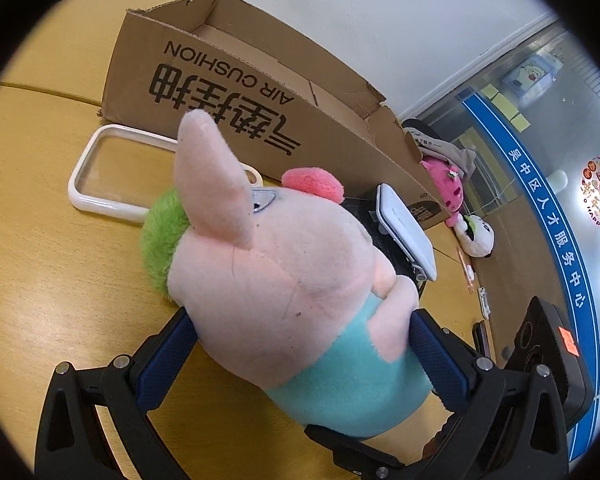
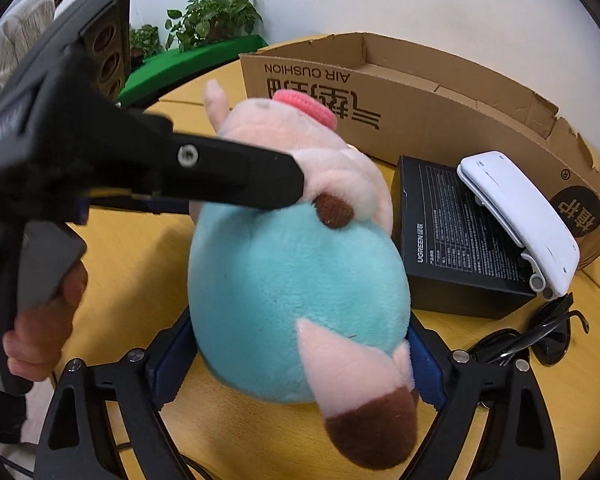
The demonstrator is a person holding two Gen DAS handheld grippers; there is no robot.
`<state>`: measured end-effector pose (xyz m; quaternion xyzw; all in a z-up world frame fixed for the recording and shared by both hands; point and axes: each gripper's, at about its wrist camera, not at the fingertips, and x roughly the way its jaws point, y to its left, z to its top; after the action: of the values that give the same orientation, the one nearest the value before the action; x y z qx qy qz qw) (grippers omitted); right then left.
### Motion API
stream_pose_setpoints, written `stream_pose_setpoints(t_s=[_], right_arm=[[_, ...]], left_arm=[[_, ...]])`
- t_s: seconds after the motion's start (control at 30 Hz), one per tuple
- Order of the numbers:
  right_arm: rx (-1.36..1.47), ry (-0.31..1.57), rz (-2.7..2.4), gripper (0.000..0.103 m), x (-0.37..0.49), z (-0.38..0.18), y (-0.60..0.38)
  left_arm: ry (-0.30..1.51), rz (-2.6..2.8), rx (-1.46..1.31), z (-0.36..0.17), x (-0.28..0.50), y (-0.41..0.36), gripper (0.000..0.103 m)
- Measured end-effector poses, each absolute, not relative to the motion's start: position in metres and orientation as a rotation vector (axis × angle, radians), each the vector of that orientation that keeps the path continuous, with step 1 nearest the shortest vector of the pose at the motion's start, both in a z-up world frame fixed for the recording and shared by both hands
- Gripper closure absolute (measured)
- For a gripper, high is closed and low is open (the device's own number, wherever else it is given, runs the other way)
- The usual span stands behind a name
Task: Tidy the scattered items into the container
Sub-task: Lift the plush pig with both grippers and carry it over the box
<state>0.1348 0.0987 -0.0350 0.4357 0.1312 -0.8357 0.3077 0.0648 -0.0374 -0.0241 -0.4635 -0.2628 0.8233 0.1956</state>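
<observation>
left tongs and right tongs both closed on the plush pig, held just above the surface, near the cardboard box; step in hand: carrying; next, lift over the box wall and release inside.

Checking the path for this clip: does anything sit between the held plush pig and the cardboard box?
Nothing visible blocks it. The plush pig sits right before the cardboard box; the phone case and black box lie off to either side.
</observation>
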Motion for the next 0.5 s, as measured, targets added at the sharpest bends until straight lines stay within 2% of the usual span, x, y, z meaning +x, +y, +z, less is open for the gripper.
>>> stream_pose_setpoints(t_s=[0.23, 0.5], right_arm=[[1.154, 0.315, -2.246, 0.02, 0.14, -0.026, 0.111], [1.077, 0.263, -2.37, 0.021, 0.158, 0.016, 0.131]], left_arm=[[-0.658, 2.338, -1.274, -0.004, 0.072, -0.02, 0.011], [-0.544, 2.35, -1.159, 0.048, 0.072, 0.003, 0.013]])
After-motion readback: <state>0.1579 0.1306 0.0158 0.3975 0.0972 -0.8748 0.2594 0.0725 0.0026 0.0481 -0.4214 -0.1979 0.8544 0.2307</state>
